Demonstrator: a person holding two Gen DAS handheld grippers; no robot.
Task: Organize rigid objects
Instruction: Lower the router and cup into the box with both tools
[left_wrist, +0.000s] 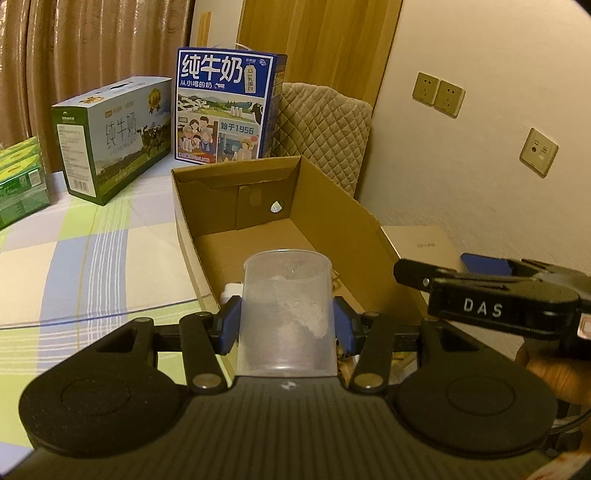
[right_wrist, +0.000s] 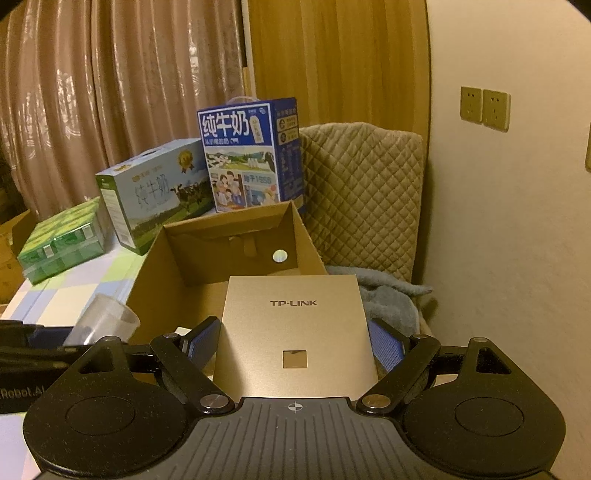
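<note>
Clear plastic cup (left_wrist: 286, 314) looks light and slippery; the left gripper (left_wrist: 286, 325) clamps its sides. The right gripper (right_wrist: 293, 343) clamps the stiff gold TP-LINK panel (right_wrist: 295, 332) by its edges, over the cardboard box (right_wrist: 295, 229).

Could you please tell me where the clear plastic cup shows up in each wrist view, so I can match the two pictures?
Left wrist view: clear plastic cup at lower centre, clamped in the left claw.
Right wrist view: cup at lower left, beside the cardboard box.
Shared landmark: blue milk carton.
</note>
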